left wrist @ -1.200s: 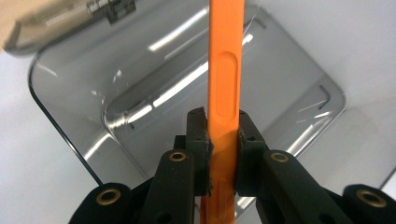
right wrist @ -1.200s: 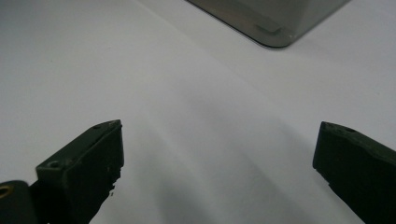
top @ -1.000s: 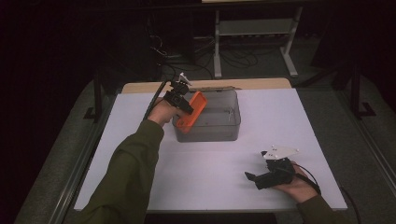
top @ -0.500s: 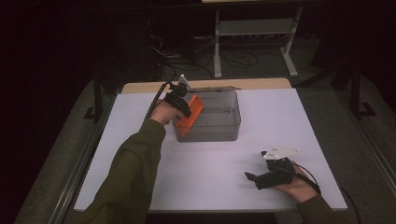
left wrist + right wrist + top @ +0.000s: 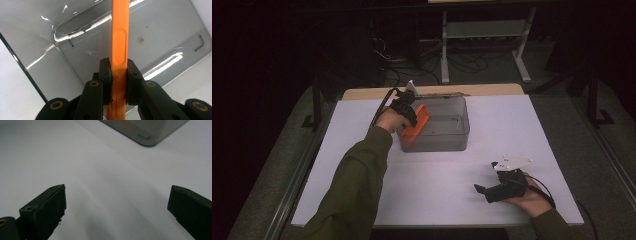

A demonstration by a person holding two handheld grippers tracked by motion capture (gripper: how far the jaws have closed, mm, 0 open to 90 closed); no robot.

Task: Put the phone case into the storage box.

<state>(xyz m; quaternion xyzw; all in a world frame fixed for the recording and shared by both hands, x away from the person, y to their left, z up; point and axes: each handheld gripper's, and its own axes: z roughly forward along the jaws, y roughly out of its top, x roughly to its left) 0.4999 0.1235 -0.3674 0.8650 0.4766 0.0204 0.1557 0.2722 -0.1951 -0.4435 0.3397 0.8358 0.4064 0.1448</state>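
The left gripper (image 5: 412,116) is clamped on a flat orange plastic piece (image 5: 414,127) with a rounded oblong recess in its narrow edge. In the left gripper view, both black pads (image 5: 106,72) press against the two broad faces of the orange plastic piece (image 5: 120,45), which runs edge-on between them and extends past the fingertips toward the top of that view.

The held piece sits at the left end of a rectangular, translucent grey plastic container (image 5: 447,135), tilted, with its lower part inside the container near the left wall. Whether the piece touches the container floor cannot be told. In the left gripper view, the smooth, glossy floor of the container (image 5: 162,37) with its rounded corners lies behind the piece.

The container stands on a white surface (image 5: 437,190), toward its far side and slightly left of centre. The person's left forearm, in an olive-green sleeve (image 5: 357,180), reaches from the near edge up to the container.

The right gripper (image 5: 492,190) rests low over the near right part of the surface, well apart from the container, in the person's right hand (image 5: 532,200). Its jaws stand wide, with nothing between them; in the right gripper view, the bare white surface (image 5: 112,195) lies between the two pads (image 5: 47,210), and one rounded corner of the container (image 5: 147,137) appears at the top.
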